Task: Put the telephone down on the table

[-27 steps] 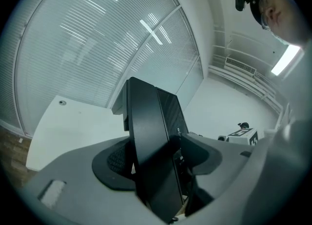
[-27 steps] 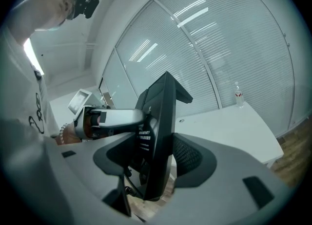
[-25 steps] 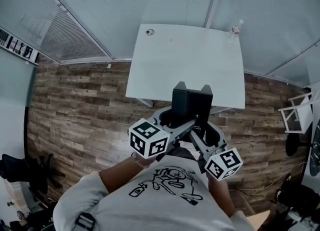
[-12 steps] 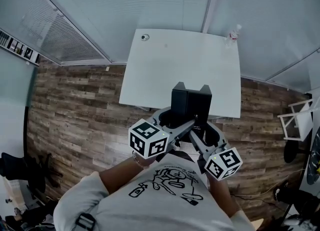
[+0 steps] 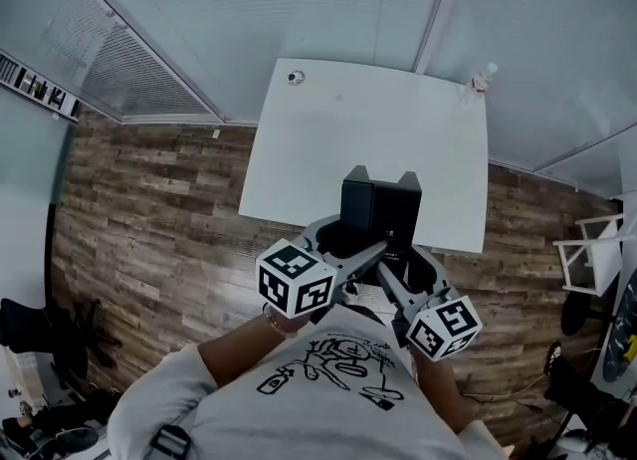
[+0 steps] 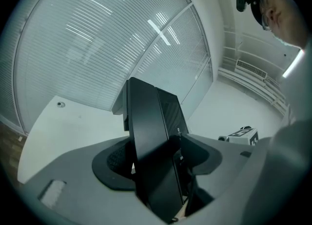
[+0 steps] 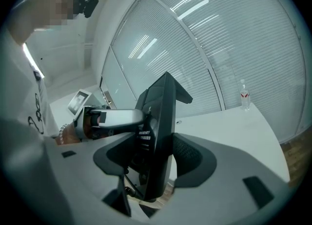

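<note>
The black telephone was clamped from both sides — by the left gripper and the right gripper — above the near edge of the white tabletop.

One telephone, one table, one bottle, two hand-held grippers.

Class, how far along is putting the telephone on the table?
Done: the black desk telephone is clamped between the left gripper and right gripper. In hand: it hangs by the near edge of the white table. Left: setting it down, letting go.
</note>
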`<state>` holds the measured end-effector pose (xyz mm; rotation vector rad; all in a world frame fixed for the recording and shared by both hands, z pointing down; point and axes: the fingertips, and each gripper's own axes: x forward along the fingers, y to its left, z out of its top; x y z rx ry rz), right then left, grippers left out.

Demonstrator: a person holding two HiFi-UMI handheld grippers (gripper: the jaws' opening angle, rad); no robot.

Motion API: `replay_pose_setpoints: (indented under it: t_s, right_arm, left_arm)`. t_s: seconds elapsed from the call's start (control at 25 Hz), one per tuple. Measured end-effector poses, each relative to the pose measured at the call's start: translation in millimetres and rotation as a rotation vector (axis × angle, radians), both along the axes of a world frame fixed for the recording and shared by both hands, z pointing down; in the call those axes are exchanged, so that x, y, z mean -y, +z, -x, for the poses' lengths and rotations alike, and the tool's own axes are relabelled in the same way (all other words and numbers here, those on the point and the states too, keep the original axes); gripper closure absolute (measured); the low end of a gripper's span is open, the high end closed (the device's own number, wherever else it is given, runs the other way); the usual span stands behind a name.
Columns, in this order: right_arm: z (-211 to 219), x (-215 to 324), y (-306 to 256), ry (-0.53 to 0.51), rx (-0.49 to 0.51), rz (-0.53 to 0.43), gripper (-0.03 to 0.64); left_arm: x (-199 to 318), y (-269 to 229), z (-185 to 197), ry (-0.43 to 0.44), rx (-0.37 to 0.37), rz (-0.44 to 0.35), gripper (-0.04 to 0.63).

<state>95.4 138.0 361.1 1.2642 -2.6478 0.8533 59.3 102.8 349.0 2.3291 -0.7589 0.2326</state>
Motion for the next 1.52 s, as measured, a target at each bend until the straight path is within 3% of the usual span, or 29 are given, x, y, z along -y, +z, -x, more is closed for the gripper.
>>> replay_pose_setpoints:
  t_s: [0.36,0.64,1.52]
  right_arm:
    - [25,82,-4,-0.006,-0.007,-0.003,0.390]
    - [59,173,-1,-0.019,-0.013,0.005,0.390]
    - [66,216,-2,-0.031,-0.011,0.011,0.390]
  left_arm:
    - [81,-4,25,-0.005,-0.005,-0.006,0.308]
    - [173,-2,60,-0.015,-0.015,0.007,0.308]
    - [216,-3,67,-0.027,-0.012,0.013,0.308]
